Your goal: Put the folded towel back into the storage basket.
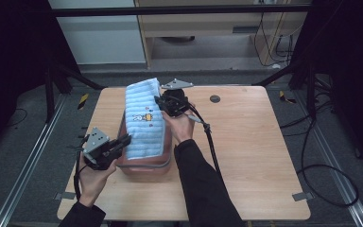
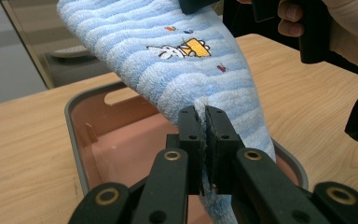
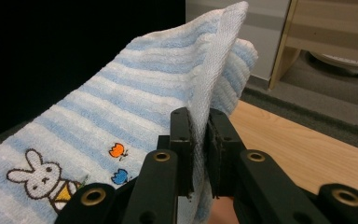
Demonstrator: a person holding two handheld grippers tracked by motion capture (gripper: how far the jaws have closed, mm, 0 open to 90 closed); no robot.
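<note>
Left tongs (image 1: 123,141) at the near left of the bench (image 1: 246,156), gripped in the left hand (image 1: 92,182). Jaws pressed together, pinching the near edge of the towel (image 1: 144,120); in the left gripper view the blue terry is bunched between the two black pads (image 2: 191,135).

Towel: pale blue and white stripes, with an embroidered rabbit (image 3: 39,179) and small orange and blue motifs. It is stretched between both tongs, held above the tub (image 1: 146,168), sloping up toward the far end.

Tub: pink inside, grey rim, standing on the bench directly under the towel. No contents visible in it.

Right tongs (image 1: 163,101) farther back, in the right hand (image 1: 182,125). Jaws closed, pinching the towel's far hemmed edge. Cable (image 1: 212,146) trails back along the right forearm.
</note>
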